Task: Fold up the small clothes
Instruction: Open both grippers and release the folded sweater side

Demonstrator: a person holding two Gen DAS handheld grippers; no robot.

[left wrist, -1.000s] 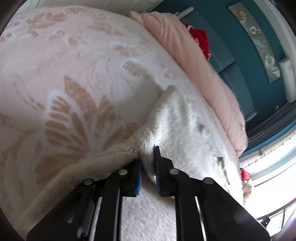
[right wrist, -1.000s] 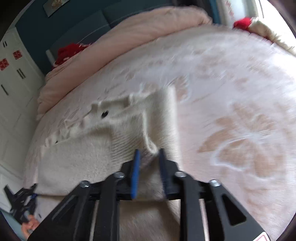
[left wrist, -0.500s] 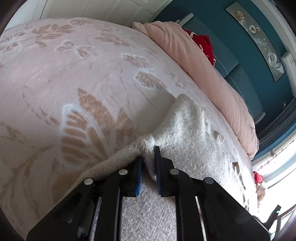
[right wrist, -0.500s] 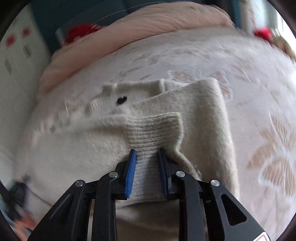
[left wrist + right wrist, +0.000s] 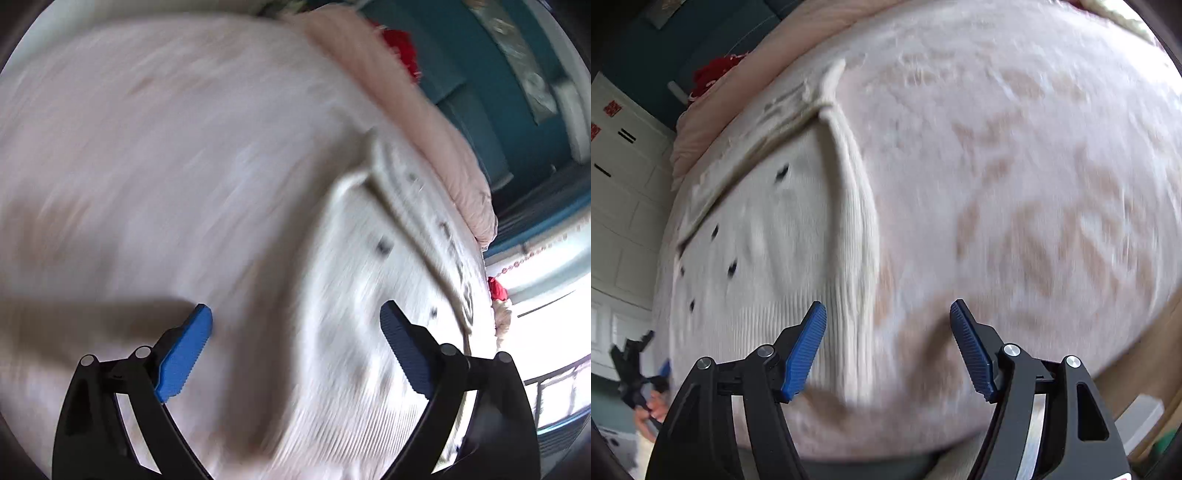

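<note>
Where they pinched, hand-held grippers (image 5: pixel 295 343) opening, sweater (image 5: pixel 768 258) released.

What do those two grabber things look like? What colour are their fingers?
Both look alike. The left gripper and the right gripper each have a black frame of angled struts joined by round silver pins. Each ends in two flat fingers with bright blue ribbed pads. No cables or sleeves show.

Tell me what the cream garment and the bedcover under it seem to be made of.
Cream garment: looks like a soft knit, probably wool or acrylic; ribbed lines run along its near hem and folded edge, matte finish. Bedcover: seems a plush fleece or velour, pale pink with tan leaf shapes; its fuzzy, slightly sheened nap suggests this, though blur leaves it open.
</note>
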